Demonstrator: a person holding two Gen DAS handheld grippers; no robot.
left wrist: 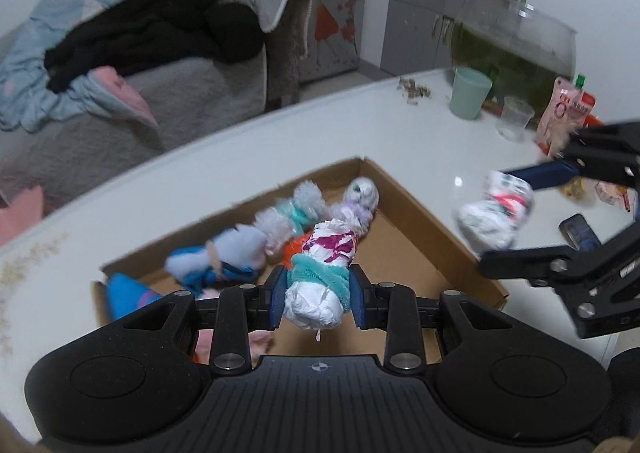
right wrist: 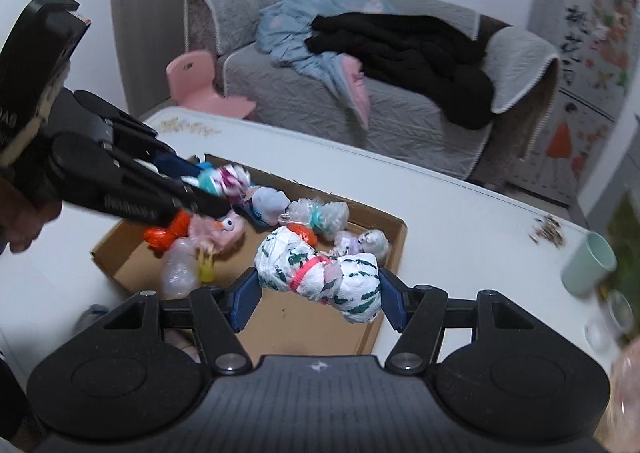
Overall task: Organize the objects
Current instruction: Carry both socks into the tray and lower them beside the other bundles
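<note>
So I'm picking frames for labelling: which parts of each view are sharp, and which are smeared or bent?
Left wrist view: the left gripper and its sock bundle are sharp; the right gripper is smeared by motion; the table edge bows from the fisheye.
Right wrist view: the green-patterned bundle is sharp; the cup and the frame's right edge are blurred.

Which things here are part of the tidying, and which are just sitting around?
Part of the job:
- white bundle with teal band, in the left tongs
- white bundle with green marks, in the right tongs
- cardboard box
- bundles already in the box

Just lying about:
- green cup
- clear cup
- fish bowl
- sofa with clothes
</note>
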